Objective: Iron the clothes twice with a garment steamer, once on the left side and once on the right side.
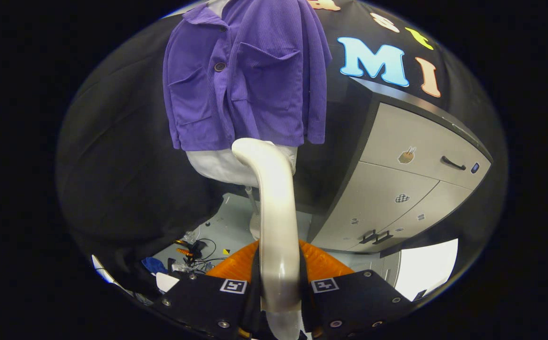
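A purple short-sleeved shirt [245, 75] hangs on a white mannequin torso [217, 165] straight ahead. My gripper [278, 288] is shut on the cream garment steamer [276, 212], whose handle runs up from between the fingers. The steamer's curved head ends just under the shirt's hem, near the middle and a little to the right of the button line. I cannot tell whether the head touches the cloth.
A grey cabinet [410, 179] with a black top and dark handles stands to the right of the mannequin. On the floor below left lie cables, tools and a blue cloth [153, 264]. Black cloth covers the wall behind.
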Tool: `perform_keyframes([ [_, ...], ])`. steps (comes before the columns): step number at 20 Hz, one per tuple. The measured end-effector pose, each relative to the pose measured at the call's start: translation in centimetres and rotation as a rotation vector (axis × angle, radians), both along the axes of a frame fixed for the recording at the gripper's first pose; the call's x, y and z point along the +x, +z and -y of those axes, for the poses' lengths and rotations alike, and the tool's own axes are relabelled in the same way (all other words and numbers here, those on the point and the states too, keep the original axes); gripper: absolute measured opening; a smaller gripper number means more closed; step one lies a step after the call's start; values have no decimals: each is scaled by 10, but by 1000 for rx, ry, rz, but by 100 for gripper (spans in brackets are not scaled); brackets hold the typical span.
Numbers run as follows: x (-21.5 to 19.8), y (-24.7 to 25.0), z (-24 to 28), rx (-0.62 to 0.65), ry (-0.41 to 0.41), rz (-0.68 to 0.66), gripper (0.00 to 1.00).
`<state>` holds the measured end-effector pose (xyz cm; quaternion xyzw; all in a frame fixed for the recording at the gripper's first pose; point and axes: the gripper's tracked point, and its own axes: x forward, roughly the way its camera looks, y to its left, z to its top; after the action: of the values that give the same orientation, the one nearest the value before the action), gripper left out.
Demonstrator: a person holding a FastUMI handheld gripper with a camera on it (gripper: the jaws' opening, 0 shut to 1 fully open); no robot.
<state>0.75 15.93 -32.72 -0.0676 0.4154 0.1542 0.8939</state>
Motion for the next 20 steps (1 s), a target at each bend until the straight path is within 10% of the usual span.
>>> perform_keyframes([
  [20, 19, 146, -120, 124, 239, 218, 35],
])
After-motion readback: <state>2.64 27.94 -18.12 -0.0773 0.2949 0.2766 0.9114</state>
